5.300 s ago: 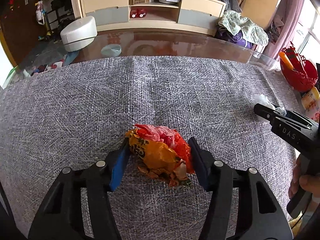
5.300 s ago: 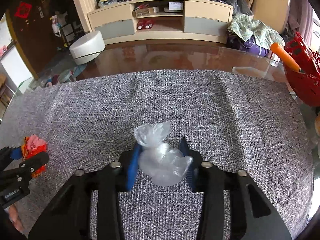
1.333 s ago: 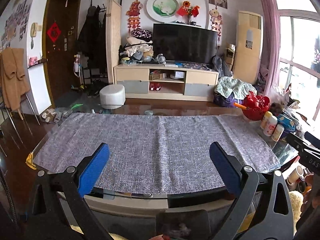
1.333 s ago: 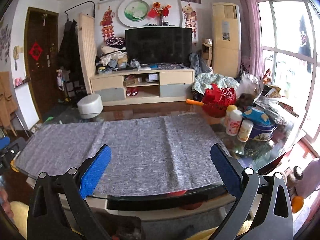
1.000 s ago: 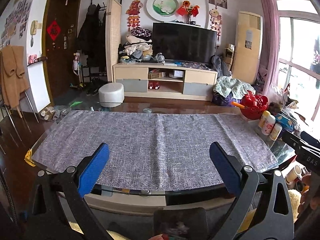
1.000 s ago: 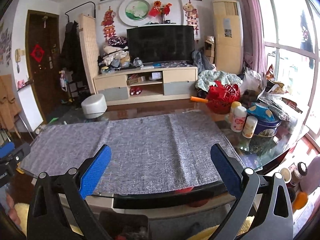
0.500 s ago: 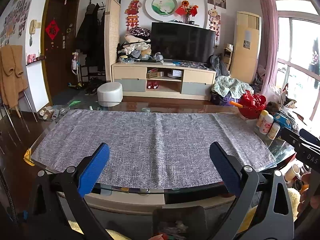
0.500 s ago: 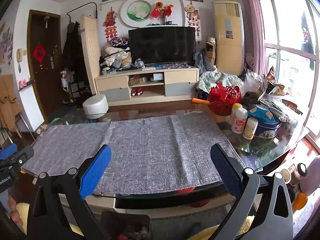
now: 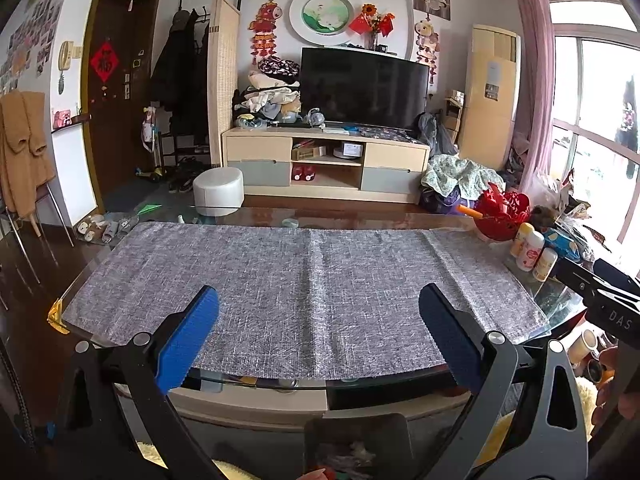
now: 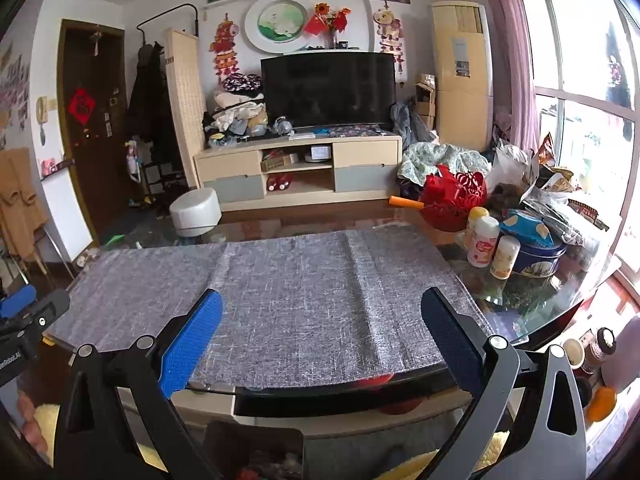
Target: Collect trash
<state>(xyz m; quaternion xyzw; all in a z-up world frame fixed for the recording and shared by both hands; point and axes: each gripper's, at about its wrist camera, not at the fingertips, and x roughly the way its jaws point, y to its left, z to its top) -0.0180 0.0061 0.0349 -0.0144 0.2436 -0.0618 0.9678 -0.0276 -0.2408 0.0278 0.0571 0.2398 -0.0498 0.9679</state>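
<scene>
Glass table [image 9: 400, 216] w/ grey cloth [image 9: 304, 280] spread over it. Dark bin [image 9: 356, 446] below near edge, trash inside, blurry. Left gripper [image 9: 318, 336] & right gripper [image 10: 320, 338] both spread wide, empty, held back from table edge.

The left claw [image 9: 318, 336] is spread wide, its blue pads [image 9: 188, 338] empty. The right claw [image 10: 320, 338] is spread equally wide, holding nothing.

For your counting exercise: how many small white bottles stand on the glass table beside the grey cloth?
3: bottle one, bottle two and bottle three stand clustered right of the cloth, by the blue tin. Others may be hidden.
</scene>
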